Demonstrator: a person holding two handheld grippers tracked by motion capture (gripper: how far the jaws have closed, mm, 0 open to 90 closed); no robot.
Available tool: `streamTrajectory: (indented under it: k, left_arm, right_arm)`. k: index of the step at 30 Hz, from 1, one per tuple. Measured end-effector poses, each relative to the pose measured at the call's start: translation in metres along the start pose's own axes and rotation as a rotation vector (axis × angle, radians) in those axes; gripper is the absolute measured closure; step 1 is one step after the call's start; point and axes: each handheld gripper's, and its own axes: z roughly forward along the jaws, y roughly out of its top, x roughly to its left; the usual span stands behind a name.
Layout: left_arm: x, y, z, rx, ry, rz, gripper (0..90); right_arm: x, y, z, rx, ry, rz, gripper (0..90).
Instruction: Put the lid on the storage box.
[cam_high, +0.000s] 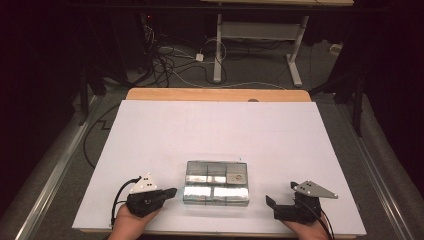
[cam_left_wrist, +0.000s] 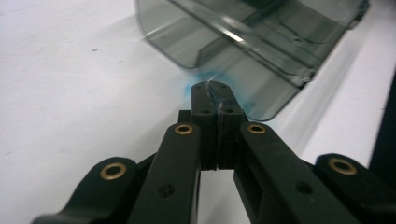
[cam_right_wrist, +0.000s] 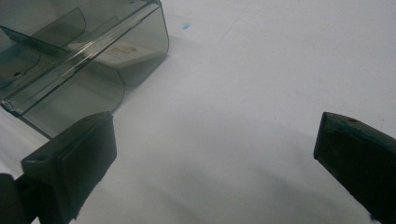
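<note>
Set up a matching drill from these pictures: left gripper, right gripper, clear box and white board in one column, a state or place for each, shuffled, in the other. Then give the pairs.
1. left gripper
2. right gripper
3. clear box
4. white board

A. lies over the wooden table top
B. jaws spread wide, nothing between them
C. stands between the two grippers, split into compartments
D. jaws shut together, tips close to the box's side

Pairs: 1-D, 2-B, 3-C, 4-A

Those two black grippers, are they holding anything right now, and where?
Nothing is held. The left gripper is shut on nothing, beside the clear compartment box. The right gripper stands open over the bare white table.
</note>
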Motion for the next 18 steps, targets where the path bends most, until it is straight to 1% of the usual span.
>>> streamTrajectory:
  k: [4, 8, 11, 13, 16, 18]
  left_arm:
    - [0.012, -0.002, -0.006, -0.006, 0.039, -0.022, 87.1]
    - [0.028, -0.005, -0.015, -0.025, 0.082, -0.056, 87.0]
    - [0.041, -0.008, -0.020, -0.026, 0.120, -0.068, 87.0]
    - [0.050, -0.010, -0.025, -0.038, 0.141, -0.095, 87.0]
    - [0.055, -0.012, -0.028, -0.057, 0.146, -0.124, 86.8]
    - [0.053, -0.011, -0.026, -0.056, 0.146, -0.116, 86.5]
  right_arm:
    - [0.000, 0.000, 0.000, -0.003, 0.002, 0.001, 0.0]
    - [0.001, 0.001, 0.000, -0.003, 0.004, 0.000, 0.0]
    - [0.001, 0.001, 0.000, -0.006, 0.005, -0.001, 0.0]
    - [0.002, 0.000, -0.001, -0.007, 0.008, -0.001, 0.0]
    - [0.002, 0.001, -0.001, -0.010, 0.009, -0.002, 0.0]
    - [0.002, 0.001, 0.000, -0.011, 0.008, -0.002, 0.0]
